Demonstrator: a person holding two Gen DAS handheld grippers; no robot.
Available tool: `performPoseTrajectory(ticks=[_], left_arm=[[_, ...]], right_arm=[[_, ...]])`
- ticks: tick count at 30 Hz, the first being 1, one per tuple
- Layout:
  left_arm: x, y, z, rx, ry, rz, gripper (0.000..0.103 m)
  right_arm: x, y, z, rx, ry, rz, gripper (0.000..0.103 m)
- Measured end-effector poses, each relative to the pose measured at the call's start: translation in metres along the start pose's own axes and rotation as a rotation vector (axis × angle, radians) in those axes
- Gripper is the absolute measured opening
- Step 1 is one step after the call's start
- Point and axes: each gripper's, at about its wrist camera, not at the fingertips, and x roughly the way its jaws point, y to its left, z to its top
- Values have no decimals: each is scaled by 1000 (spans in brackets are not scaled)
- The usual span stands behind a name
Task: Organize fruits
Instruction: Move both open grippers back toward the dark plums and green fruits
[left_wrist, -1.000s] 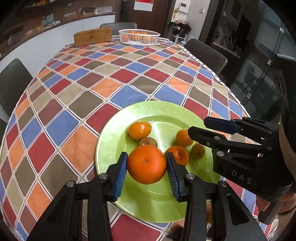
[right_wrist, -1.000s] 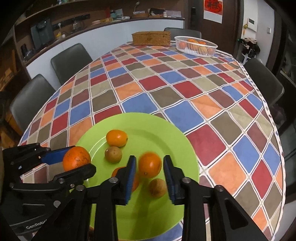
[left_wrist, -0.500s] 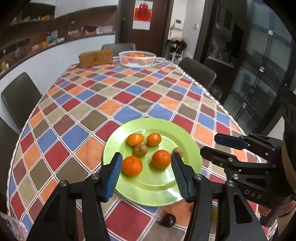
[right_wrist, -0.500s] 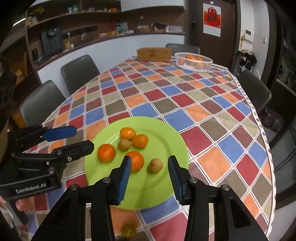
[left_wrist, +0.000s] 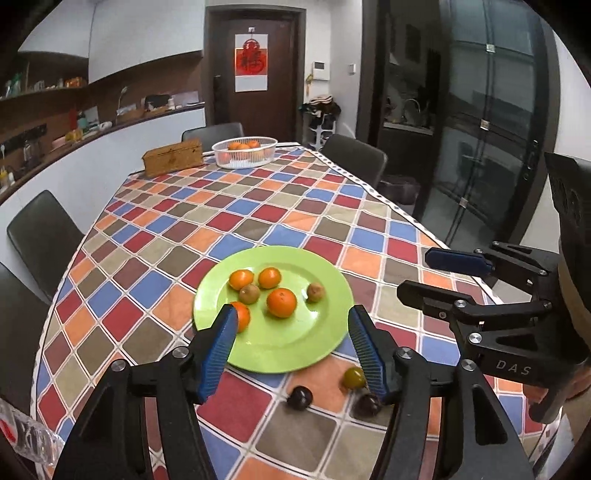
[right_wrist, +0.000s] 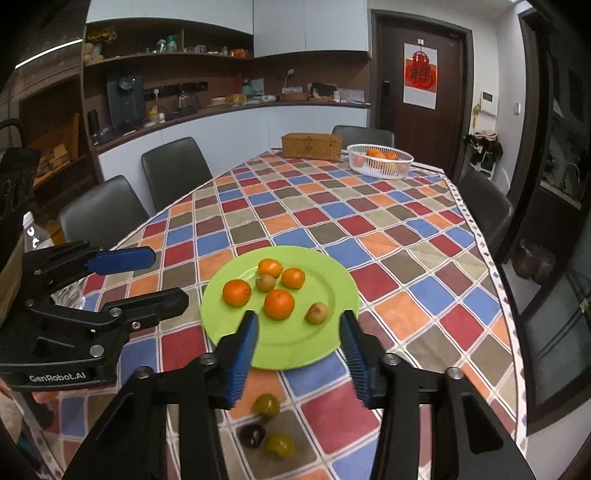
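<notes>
A green plate (left_wrist: 280, 350) (right_wrist: 295, 343) holds several oranges (left_wrist: 281, 302) (right_wrist: 279, 303) and two brown kiwis (left_wrist: 316, 291) (right_wrist: 316, 312). My left gripper (left_wrist: 291, 321) (right_wrist: 168, 277) hovers above the plate's near edge. Its jaws are opening and nothing is between them; one finger hides part of an orange (left_wrist: 243, 316). My right gripper (right_wrist: 299, 319) (left_wrist: 414, 273) hangs beside it over the same edge, jaws also opening and empty. Two dark plums (left_wrist: 299, 398) and a yellow-green fruit (left_wrist: 354, 377) (right_wrist: 266, 405) lie on the checked cloth in front of the plate.
A white basket (left_wrist: 244, 157) (right_wrist: 380, 166) with oranges and a wicker box (left_wrist: 173, 157) (right_wrist: 312, 146) stand at the table's far end. Dark chairs (right_wrist: 173, 166) line the sides. A clear plastic bottle (left_wrist: 26, 439) sits at the near left corner.
Both grippers let go of the oranges they had between their pads, which now rest on the plate. Both drew back and upward from the plate, and their jaws widened.
</notes>
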Motion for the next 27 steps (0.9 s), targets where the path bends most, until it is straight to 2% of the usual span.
performPoseTrajectory(ticks=[4,13,19,27], left_arm=[[-8,-14,-9,46,-18,5,63],[-14,-38,-34,125,-41,-14,70],[-12,-53,-50,191,-66,-45,70],[0,-59,-70,227,-34,-105,70]], right_arm=[[-15,2,-15,-30,-25,-30,49],[-31,3,-47,-41,-21,-19,49],[-33,3,-64,-78,-13,-24,49],[-27,7,-78,-130,19,-14,49]])
